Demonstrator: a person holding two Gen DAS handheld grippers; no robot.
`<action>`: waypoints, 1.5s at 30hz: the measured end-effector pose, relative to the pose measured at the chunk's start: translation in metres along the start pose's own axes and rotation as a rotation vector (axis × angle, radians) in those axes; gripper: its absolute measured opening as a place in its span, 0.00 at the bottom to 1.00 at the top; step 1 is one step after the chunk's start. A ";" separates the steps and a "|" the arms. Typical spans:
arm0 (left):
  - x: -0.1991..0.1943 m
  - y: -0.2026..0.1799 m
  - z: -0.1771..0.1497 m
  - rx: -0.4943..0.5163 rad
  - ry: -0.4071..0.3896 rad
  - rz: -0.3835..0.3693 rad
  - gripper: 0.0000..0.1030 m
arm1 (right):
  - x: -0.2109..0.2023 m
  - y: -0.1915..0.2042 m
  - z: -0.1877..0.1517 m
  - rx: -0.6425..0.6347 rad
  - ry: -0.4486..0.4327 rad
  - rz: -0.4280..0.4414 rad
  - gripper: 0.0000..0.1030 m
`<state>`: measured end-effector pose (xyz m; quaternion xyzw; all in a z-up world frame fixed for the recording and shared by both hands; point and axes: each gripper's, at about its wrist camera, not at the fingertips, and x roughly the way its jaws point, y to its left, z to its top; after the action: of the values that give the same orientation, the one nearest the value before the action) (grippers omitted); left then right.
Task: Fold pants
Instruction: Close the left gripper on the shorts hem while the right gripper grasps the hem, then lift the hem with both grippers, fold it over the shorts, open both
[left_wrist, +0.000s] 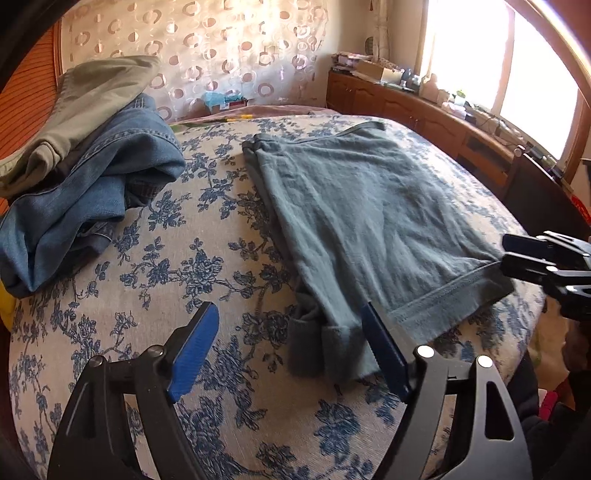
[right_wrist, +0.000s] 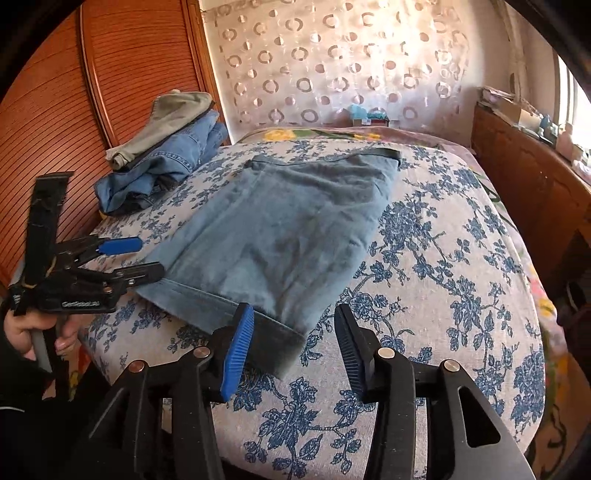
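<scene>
Floral bedspread (left_wrist: 177, 280) all over our bed, blue flowers on beige, with a wooden slatted wardrobe (right_wrist: 74, 110) on the left, a curtain (left_wrist: 221, 48) with ring patterns at the back and a bright window (left_wrist: 480, 55) over a long wooden cabinet (left_wrist: 424, 110) on the right. Far left on the bed we've got a pile (left_wrist: 85, 166) of other clothes, khaki on top of blue jeans.

Middle of the bed: the pants (left_wrist: 369, 214), grey-blue, folded flat, hem edge toward us.

Our left gripper (left_wrist: 291, 343) has its jaws spread wide, nothing pinched. The near left corner of the hem sits between the blue pads, just beside the right one, though we can't tell if it touches. Our right gripper (right_wrist: 295, 350) is partly open at the near right corner; its left pad overlaps the hem, the right pad is over bare bedspread. Neither one has a grip on the fabric.
</scene>
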<state>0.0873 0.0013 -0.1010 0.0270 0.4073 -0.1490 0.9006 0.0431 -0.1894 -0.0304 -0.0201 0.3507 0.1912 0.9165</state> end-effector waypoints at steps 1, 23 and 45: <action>-0.002 -0.001 -0.001 0.002 -0.003 -0.010 0.78 | 0.001 0.000 0.000 0.005 0.001 -0.001 0.46; -0.009 0.000 -0.013 -0.058 -0.007 -0.083 0.39 | 0.018 0.005 -0.008 0.026 0.030 0.014 0.46; -0.022 -0.006 -0.019 -0.024 -0.049 -0.098 0.13 | 0.012 0.010 -0.016 0.008 0.028 0.042 0.23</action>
<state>0.0582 0.0036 -0.0970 -0.0076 0.3879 -0.1888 0.9021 0.0377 -0.1783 -0.0492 -0.0117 0.3644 0.2090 0.9074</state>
